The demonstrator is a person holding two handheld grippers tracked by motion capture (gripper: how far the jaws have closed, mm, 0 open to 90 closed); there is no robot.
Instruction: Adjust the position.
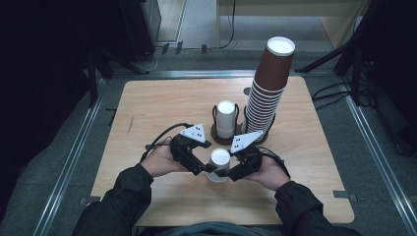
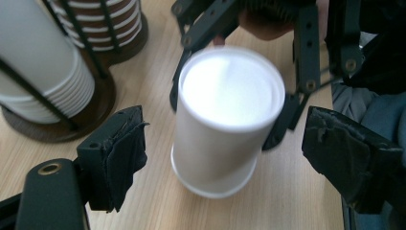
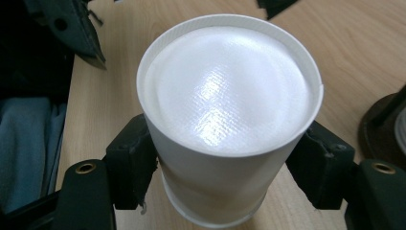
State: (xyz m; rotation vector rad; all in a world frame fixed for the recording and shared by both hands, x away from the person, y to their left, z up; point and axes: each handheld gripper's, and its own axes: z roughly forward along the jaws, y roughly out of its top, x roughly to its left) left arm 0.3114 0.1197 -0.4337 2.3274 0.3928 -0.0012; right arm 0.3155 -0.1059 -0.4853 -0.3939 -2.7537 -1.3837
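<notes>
Hidden or unclear: the white paper cup (image 1: 218, 165) stands upside down on the surface (image 1: 147, 108), so its mouth and inside cannot be seen. In the high view your tools cover its lower wall. The left tool view blurs its upturned base.

Containers: behind it, a wire holder (image 1: 215, 129) carries a short stack of white cups (image 1: 226, 118), also inverted. Just beside that, a tall leaning stack of brown cups (image 1: 268, 83) stands in its own holder; its foot is screened by the grey plate on your right tool.

Tools: your right tool (image 3: 225, 167) has both pads pressed on the white cup's wall, low down near its rim. Your left tool (image 2: 225, 153) stands open, pads clear of the cup on both sides, with the cup between them.

Views: the left tool view shows your right tool's jaws behind the cup, and both holders at upper left. The right tool view shows the textured base close up.
</notes>
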